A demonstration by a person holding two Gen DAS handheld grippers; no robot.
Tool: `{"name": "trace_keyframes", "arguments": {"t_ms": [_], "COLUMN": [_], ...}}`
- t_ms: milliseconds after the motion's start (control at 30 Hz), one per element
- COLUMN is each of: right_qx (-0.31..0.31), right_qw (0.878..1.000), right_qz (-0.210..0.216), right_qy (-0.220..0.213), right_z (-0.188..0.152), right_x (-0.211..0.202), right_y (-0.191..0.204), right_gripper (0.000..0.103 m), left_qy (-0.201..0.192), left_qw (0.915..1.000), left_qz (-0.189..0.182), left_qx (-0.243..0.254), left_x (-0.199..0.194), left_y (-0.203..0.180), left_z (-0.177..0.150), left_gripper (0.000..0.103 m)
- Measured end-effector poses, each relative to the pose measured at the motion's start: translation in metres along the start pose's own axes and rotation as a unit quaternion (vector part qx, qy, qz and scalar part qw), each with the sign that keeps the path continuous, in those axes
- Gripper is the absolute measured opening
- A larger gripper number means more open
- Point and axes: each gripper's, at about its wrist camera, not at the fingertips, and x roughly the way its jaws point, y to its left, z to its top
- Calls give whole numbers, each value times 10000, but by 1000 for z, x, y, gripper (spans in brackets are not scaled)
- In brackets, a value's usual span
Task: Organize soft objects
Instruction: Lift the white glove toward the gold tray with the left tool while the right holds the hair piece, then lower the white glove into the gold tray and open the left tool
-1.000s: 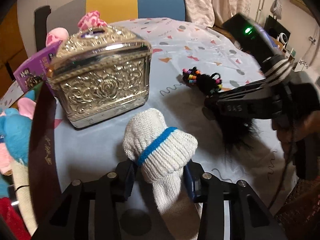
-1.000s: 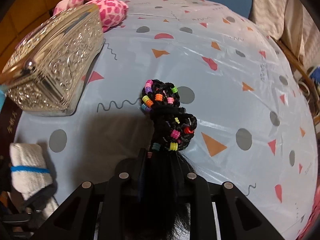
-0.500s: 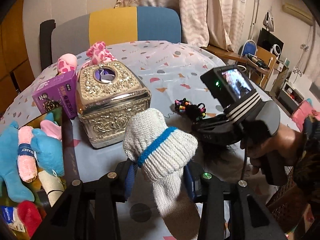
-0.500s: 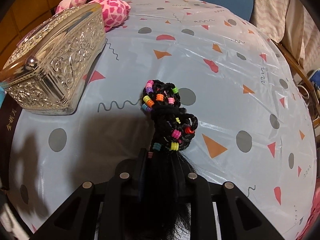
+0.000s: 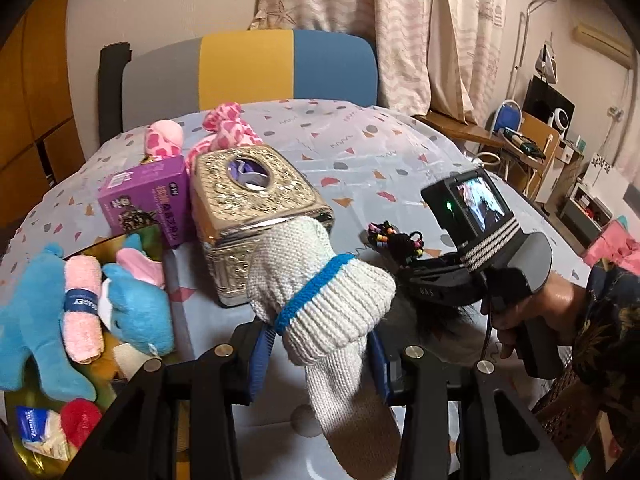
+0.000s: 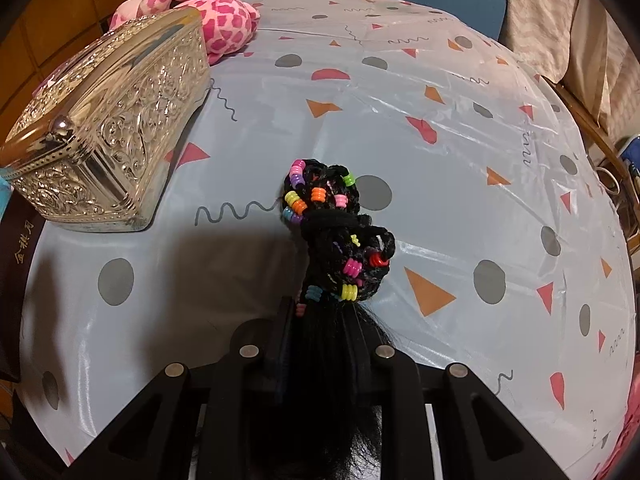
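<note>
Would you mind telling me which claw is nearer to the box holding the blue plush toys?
Left. The left claw, clamping the white knit glove, sits right beside the box. The right claw, gripping the beaded hairpiece, is farther away, across the table.

To your left, the ornate metal box (image 6: 116,136) blocks passage. Your way right lies across bare tablecloth (image 6: 460,152).
</note>
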Motion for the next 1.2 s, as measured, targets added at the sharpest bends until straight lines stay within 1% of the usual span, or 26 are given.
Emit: {"name": "trace_keyframes", "arguments": {"t_ms": [133, 233, 400, 500, 600, 667, 733, 800, 900, 967, 1033, 1133, 1200], "right_qx": [-181, -201, -243, -245, -256, -289, -311, -327, -349, -374, -402, -405, -410], "right_qw": [9997, 9996, 9995, 9995, 9994, 9993, 9992, 9992, 9991, 9989, 9988, 9987, 9987], "right_qz": [-145, -164, -196, -194, -197, -217, -223, -226, -241, -258, -275, -283, -286], "right_qy": [-51, -64, -84, -86, -85, -88, -89, -91, -91, -95, -99, -101, -101], "right_z": [-1, -1, -2, -3, -2, -3, -3, -3, -3, -3, -3, -4, -4], "right_x": [0, 0, 0, -1, 0, -1, -1, -2, -1, -1, -2, -2, -3], "right_y": [6, 7, 8, 8, 8, 9, 9, 9, 9, 9, 9, 9, 9], "right_gripper": [21, 20, 20, 20, 20, 20, 20, 20, 20, 20, 20, 20, 20], "left_qy": [-9, 5, -70, -176, -213, -171, -91, -25, 97, 124, 138, 299, 415], "left_qw": [10000, 9999, 9992, 9973, 9935, 9898, 9840, 9782, 9717, 9701, 9719, 9753, 9772], "left_qz": [15, 25, 121, 320, 656, 896, 1131, 1287, 1212, 1103, 1016, 797, 834], "left_qx": [-82, -158, -385, -635, -907, -1097, -1376, -1629, -2027, -2160, -2120, -2040, -1910], "left_x": [-6, -8, -22, -35, -48, -54, -61, -67, -69, -66, -56, -34, -18], "left_y": [9, 17, 44, 74, 111, 134, 160, 182, 204, 208, 205, 198, 195], "left_z": [-2, -4, -5, -5, -14, -22, -34, -45, -56, -59, -58, -50, -44], "left_gripper": [43, 43, 43, 43, 43, 43, 43, 43, 43, 43, 43, 44, 46]}}
